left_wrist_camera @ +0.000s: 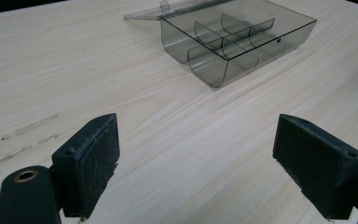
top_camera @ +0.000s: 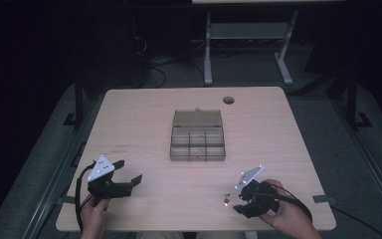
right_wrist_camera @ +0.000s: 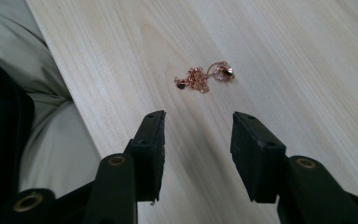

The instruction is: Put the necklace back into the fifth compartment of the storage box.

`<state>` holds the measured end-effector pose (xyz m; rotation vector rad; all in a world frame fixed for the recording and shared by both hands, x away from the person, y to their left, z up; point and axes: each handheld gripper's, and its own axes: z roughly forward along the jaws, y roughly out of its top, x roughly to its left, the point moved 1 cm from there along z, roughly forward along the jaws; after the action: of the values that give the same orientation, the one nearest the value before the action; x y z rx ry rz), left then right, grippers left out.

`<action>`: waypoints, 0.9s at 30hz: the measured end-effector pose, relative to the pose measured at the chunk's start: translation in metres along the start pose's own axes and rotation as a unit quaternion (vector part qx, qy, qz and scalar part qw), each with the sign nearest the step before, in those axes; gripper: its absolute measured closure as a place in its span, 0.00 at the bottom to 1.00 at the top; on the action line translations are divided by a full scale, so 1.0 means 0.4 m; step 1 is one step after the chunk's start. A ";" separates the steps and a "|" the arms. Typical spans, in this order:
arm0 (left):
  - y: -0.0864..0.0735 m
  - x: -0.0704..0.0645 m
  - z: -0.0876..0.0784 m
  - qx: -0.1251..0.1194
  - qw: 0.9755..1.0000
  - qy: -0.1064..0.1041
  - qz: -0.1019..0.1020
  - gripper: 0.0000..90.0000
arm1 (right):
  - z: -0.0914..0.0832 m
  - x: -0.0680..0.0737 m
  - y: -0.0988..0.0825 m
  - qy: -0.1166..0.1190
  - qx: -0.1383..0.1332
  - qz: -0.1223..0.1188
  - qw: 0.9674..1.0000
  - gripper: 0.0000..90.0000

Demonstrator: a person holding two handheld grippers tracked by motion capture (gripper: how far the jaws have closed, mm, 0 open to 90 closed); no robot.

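A small rose-gold chain with a pendant point(right_wrist_camera: 204, 78) lies bunched on the wooden table point(top_camera: 278, 129), also seen as a glint point(top_camera: 227, 199) near the front edge. My right gripper point(right_wrist_camera: 196, 122) points at it from a short way off, jaws partly open with nothing between them; in the high view it point(top_camera: 238, 201) sits just right of the chain. A smoky clear compartment box point(top_camera: 198, 137) with its lid laid open stands mid-table. My left gripper point(top_camera: 129, 172) rests at the front left, jaws wide open and empty point(left_wrist_camera: 196, 144), facing the box point(left_wrist_camera: 235, 39).
A round cable hole point(top_camera: 228, 100) is at the table's far edge. A white desk frame point(top_camera: 248, 45) stands beyond the table. The person's pale trouser leg point(right_wrist_camera: 51, 121) shows past the near edge beside the right gripper.
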<state>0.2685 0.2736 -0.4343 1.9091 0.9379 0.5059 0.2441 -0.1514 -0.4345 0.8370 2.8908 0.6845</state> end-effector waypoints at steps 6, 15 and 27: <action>0.000 0.006 0.000 0.003 1.000 0.001 -0.001 0.16 | 0.016 0.002 0.025 0.003 0.016 -0.008 1.000 0.66; 0.000 0.004 -0.001 -0.003 1.000 0.002 -0.007 0.16 | 0.043 0.008 0.057 0.003 0.032 -0.024 0.999 0.70; 0.000 0.006 -0.004 -0.003 1.000 0.002 -0.004 0.16 | 0.065 0.014 0.093 0.000 0.052 -0.040 0.998 0.75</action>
<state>0.2692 0.2764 -0.4335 1.8995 0.9440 0.5072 0.2623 -0.1101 -0.4416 0.7253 2.9646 0.5309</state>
